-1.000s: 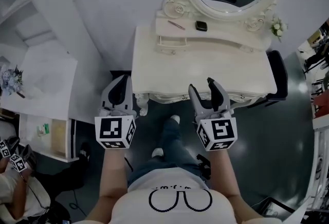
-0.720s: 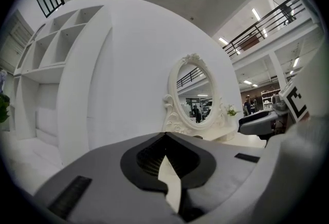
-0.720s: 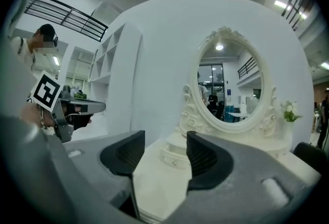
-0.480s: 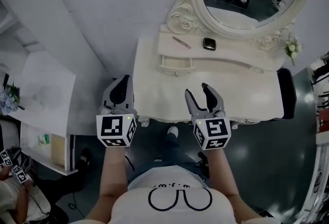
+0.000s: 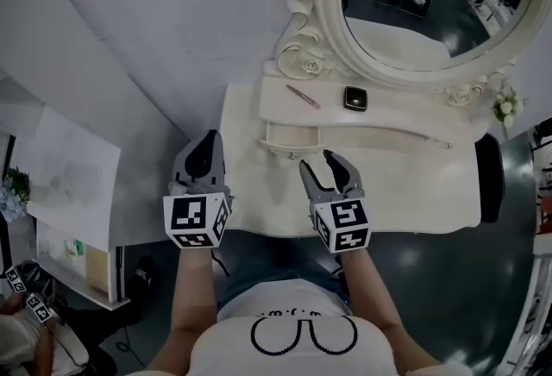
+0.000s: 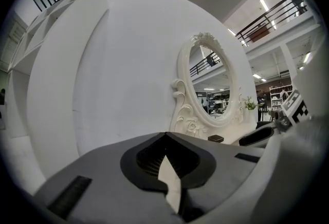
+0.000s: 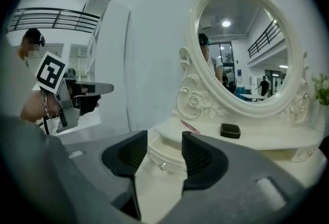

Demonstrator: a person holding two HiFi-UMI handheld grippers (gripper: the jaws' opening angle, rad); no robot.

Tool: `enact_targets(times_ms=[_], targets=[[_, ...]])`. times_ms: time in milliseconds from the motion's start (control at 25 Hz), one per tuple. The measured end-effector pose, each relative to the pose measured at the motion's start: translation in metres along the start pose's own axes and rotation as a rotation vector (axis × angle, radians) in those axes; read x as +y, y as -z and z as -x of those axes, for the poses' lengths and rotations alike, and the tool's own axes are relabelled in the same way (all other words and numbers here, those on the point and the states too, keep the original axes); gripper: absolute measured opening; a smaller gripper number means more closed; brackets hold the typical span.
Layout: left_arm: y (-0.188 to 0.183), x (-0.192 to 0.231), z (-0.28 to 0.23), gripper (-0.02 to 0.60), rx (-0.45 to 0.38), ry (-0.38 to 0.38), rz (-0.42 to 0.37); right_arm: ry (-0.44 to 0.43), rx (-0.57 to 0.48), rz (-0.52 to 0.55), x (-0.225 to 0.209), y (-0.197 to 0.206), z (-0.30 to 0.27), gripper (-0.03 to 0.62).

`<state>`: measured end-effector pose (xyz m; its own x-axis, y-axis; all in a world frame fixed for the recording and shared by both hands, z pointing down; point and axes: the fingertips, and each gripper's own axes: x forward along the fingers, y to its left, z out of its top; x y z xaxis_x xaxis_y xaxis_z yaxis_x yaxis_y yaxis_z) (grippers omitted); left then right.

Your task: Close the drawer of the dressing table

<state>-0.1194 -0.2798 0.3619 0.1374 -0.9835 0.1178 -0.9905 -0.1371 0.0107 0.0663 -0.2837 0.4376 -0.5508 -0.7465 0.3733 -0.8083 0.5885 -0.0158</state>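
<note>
right tongs [image 5: 317,163] had come forward over table [image 5: 414,184], now near small drawer [image 5: 289,137], which stood part open at table's back. jaws wide, just narrowed a little, nothing between. left tongs [image 5: 209,140] pinched together, empty, beside table's left edge. push on drawer front looked imminent.

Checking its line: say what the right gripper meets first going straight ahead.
Likely the open drawer, framed between the jaws of the right gripper, which have just been closing slightly yet grip nothing.

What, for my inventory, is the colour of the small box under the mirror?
The box is black; right gripper view shows it best.
</note>
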Motion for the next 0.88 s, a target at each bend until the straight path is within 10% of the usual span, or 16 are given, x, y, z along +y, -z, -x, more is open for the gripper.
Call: enact_targets(times_ms=[880], targets=[[0.095, 0.036, -0.052, -0.002, 0.230, 0.124, 0.012, 0.094, 0.349, -0.253, 0.013, 0.121, -0.091, 0.164]])
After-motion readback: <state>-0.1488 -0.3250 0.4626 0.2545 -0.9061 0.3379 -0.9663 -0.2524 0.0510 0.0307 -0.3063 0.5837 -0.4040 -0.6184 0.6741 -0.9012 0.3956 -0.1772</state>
